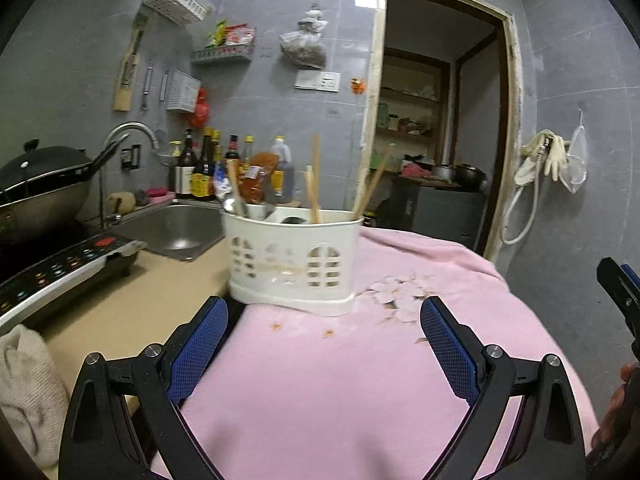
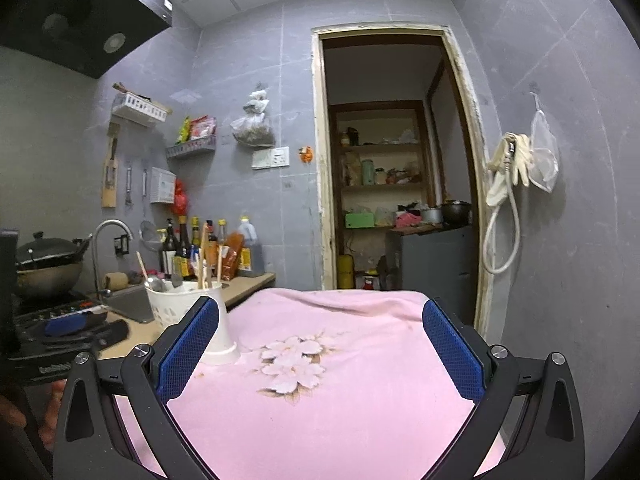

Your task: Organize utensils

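Observation:
A white plastic utensil caddy (image 1: 294, 258) stands on the left edge of a pink flowered cloth (image 1: 340, 380). Wooden chopsticks (image 1: 315, 184) and a metal spoon (image 1: 234, 202) stick up out of it. My left gripper (image 1: 323, 316) is open just short of the caddy, nothing between its blue pads. In the right wrist view the caddy (image 2: 180, 306) sits behind the left finger. My right gripper (image 2: 320, 320) is wide open over the cloth (image 2: 320, 400) and holds nothing. The right gripper's edge (image 1: 620, 292) shows at the far right of the left wrist view.
Left of the cloth run a beige counter (image 1: 132, 300), a steel sink (image 1: 176, 232) with a tap, an induction cooker (image 1: 60, 276) bearing a wok, and sauce bottles (image 1: 208, 172). A towel (image 1: 28, 392) lies near left. An open doorway (image 1: 436, 120) is behind.

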`<state>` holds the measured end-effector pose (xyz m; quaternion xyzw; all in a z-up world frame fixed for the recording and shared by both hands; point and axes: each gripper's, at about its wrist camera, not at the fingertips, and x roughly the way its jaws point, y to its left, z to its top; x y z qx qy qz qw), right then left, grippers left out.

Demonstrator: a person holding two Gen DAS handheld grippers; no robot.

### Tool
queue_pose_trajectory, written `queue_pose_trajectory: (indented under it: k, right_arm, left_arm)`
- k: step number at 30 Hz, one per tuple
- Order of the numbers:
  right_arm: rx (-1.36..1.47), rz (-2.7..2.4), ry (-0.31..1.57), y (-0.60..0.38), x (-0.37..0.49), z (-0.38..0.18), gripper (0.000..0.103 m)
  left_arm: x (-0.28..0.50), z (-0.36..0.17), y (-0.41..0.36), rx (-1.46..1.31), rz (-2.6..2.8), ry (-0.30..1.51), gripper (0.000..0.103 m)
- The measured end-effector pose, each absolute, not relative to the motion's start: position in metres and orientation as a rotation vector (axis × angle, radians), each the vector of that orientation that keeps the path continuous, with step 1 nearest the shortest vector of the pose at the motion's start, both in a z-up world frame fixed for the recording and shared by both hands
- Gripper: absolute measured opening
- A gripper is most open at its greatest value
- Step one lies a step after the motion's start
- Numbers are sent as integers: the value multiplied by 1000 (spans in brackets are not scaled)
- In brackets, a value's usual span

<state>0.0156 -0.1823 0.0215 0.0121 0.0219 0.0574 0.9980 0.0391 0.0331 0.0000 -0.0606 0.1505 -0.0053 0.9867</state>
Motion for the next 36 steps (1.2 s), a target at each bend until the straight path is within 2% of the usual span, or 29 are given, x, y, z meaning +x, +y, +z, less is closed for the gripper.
queue_pose_trajectory:
  k: [36]
  right_arm:
    - [-22,89,74,-176,4,6,103]
  left_arm:
    - [14,-15,42,-130,-3,276,95]
